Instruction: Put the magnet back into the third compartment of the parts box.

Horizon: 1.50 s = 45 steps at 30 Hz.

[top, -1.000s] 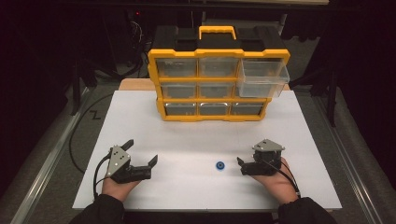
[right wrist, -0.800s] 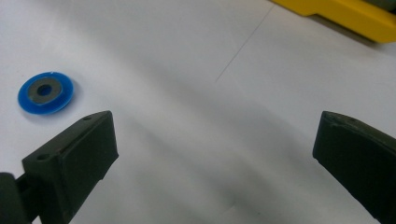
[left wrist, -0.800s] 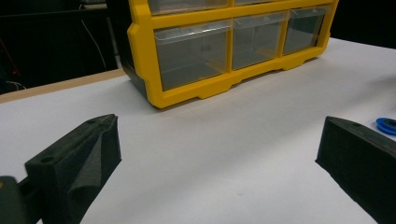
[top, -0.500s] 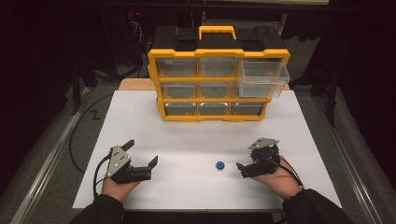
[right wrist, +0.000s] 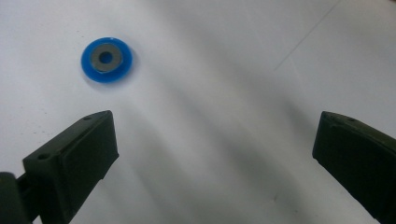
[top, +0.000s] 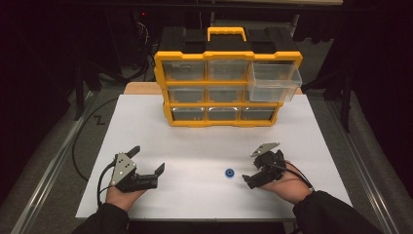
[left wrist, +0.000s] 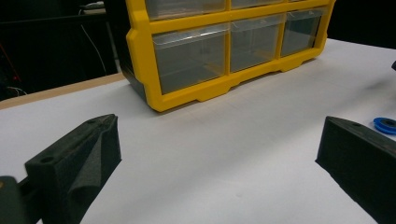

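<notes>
Two tools sit low over the white surface (top: 204,146) in the high view, each held in a hand. The left tool (top: 146,165) rests at the near left with its jaws spread and nothing between them. The right tool (top: 255,168) is at the near right, tilted toward the blue ring (top: 229,172), which lies flat on the surface just beside it and apart from its jaws. Farther back stands the yellow drawer cabinet (top: 226,85), its top-right drawer (top: 272,80) pulled out.

From the left gripper view, the left tool (left wrist: 215,154) has its jaws wide apart over bare surface, the cabinet (left wrist: 140,51) ahead and the ring (left wrist: 385,125) off at the right edge.

From the right gripper view, the right tool (right wrist: 215,149) is also spread wide and empty; the ring (right wrist: 106,59) lies ahead, left of the gap.

By my reading, nothing is picked up yet: the grasp and the carry, probably to the pulled-out drawer, are both left.
</notes>
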Available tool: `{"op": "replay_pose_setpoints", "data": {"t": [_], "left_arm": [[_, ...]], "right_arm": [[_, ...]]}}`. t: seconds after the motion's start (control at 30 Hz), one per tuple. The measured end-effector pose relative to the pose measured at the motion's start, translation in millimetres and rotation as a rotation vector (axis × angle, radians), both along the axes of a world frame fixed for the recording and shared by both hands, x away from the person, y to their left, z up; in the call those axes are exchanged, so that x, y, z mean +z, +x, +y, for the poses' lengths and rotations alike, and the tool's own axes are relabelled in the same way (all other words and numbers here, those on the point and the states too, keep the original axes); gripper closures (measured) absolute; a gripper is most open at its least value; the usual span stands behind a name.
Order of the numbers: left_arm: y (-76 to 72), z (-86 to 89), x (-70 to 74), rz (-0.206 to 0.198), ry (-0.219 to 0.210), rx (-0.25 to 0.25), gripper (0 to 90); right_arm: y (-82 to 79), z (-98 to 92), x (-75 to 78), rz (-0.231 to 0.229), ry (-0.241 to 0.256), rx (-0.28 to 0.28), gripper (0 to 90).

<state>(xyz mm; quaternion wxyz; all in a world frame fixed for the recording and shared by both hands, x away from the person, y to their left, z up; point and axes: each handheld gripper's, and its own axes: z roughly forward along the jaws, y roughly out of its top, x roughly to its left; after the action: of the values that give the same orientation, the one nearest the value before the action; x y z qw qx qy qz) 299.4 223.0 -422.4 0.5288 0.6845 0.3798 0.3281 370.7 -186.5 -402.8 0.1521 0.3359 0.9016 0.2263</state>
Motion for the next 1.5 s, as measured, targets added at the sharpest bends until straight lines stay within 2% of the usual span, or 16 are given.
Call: {"op": "replay_pose_setpoints", "data": {"t": [0.43, 0.87, 1.17, 1.27, 1.5], "left_arm": [[-0.3, 0.5, 0.2, -0.002, 0.000, 0.001, 0.3], [-0.3, 0.3, 0.4, -0.003, 0.000, -0.002, 0.3], [-0.2, 0.7, 0.5, -0.002, -0.002, -0.002, 0.3], [-0.3, 0.9, 0.6, -0.002, -0.004, -0.002, 0.3], [0.0, 1.1, 0.5, -0.002, -0.004, -0.002, 0.3]], "right_arm": [[0.3, 20.0, -1.5, 0.075, -0.053, 0.105, 2.4], [0.9, 40.6, -3.0, 0.108, -0.066, 0.181, 7.3], [4.2, 48.5, -0.4, 0.106, -0.061, 0.198, 16.7], [5.9, 50.1, -0.4, 0.119, -0.058, 0.205, 21.4], [7.0, 56.5, 1.1, 0.122, -0.053, 0.251, 40.8]]}}
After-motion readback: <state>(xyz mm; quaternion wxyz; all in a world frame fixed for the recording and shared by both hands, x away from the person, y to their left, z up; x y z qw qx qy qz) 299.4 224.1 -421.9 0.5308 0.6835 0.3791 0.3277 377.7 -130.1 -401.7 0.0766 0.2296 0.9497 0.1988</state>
